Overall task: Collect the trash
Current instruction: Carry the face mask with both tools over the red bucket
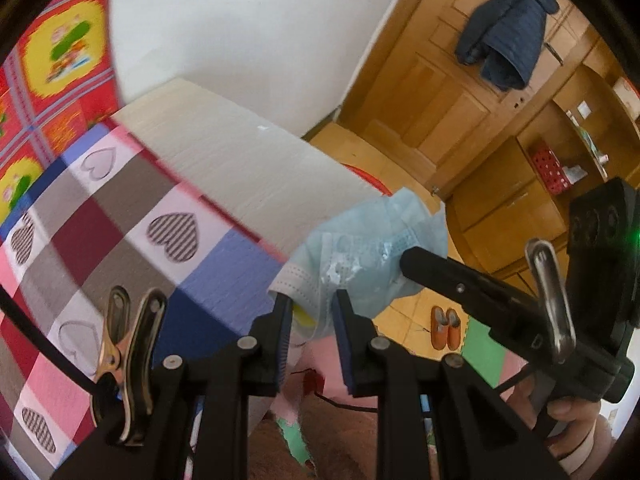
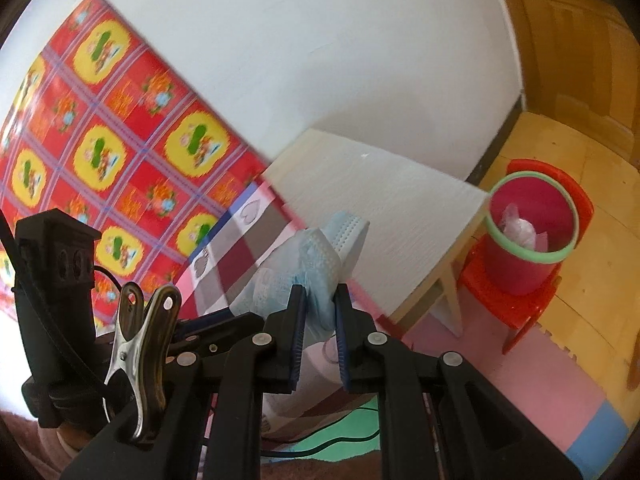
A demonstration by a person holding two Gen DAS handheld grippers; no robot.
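Pale-blue pleated paper face mask [image 1: 372, 248], clamped between both the left gripper [image 1: 310, 304] and right gripper [image 2: 320, 300], seemingly bound for the red plastic bin [image 2: 532, 236] at right.

A lived-in home: beyond the tongs a jacket [image 1: 505, 26] hangs on a wooden door [image 1: 436, 80], slippers [image 1: 445, 328] sit on foam mats [image 2: 472, 360] below, a checked cloth [image 1: 92, 240] (heart-patterned) to their left.

A small room with a white wall and yellow wooden floor

A pale wooden table [image 2: 400, 216] stood against the plain white wall [image 2: 320, 60], partly under a checked heart-print cloth [image 1: 120, 240]. Beyond it were a panelled wooden door [image 1: 440, 92], pastel foam floor mats [image 2: 520, 380] and a red plastic chair [image 2: 532, 304].
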